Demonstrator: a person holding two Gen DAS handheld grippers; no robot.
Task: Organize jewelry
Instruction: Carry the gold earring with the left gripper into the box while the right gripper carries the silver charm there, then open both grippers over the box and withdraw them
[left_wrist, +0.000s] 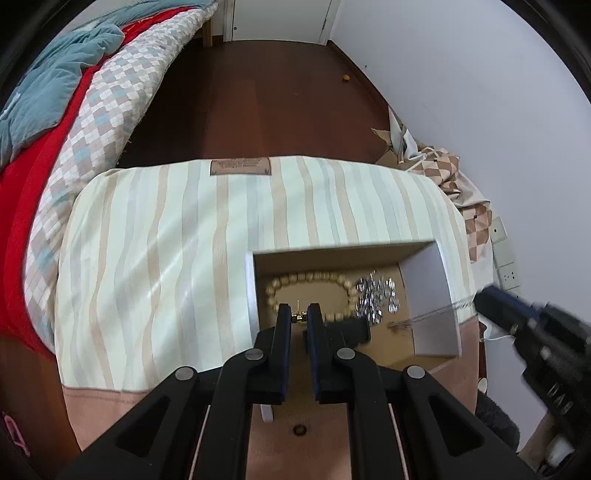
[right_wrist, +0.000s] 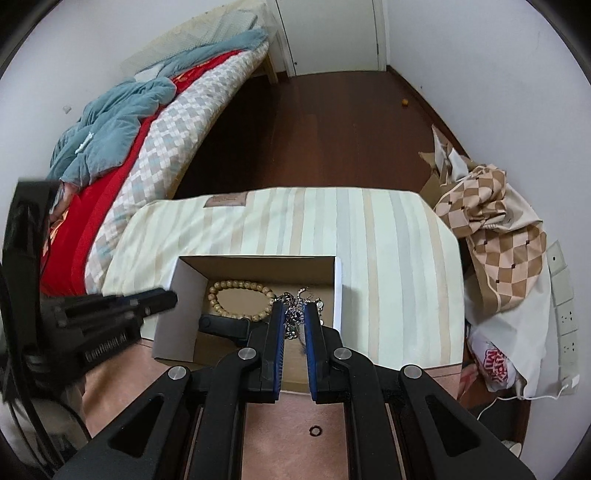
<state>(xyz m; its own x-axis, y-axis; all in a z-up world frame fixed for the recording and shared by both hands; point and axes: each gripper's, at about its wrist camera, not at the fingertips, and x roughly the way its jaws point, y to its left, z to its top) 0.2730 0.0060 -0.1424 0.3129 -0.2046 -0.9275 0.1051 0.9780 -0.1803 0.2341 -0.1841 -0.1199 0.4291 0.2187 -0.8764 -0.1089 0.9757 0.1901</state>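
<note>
An open cardboard box (left_wrist: 430, 280) (right_wrist: 184, 291) sits on a striped cloth. Inside lie a wooden bead bracelet (left_wrist: 314, 277) (right_wrist: 236, 286) and a silver crystal piece (left_wrist: 376, 295). My left gripper (left_wrist: 298, 316) is shut on a small gold earring (left_wrist: 298, 316) just above the box's near edge. My right gripper (right_wrist: 295, 314) is shut on a silver chain (right_wrist: 294, 320) over the box's right side; in the left wrist view it (left_wrist: 476, 301) trails a thin chain (left_wrist: 424, 316) into the box. A black item (right_wrist: 225, 326) lies in the box's near part.
The striped cloth (left_wrist: 166, 258) covers a low surface with a pink front band (right_wrist: 332, 421). A bed with red and checked bedding (left_wrist: 92, 147) stands at left. Checked fabric and bags (right_wrist: 498, 229) pile at right by wall sockets (right_wrist: 565, 306). Dark wood floor (left_wrist: 266, 103) lies beyond.
</note>
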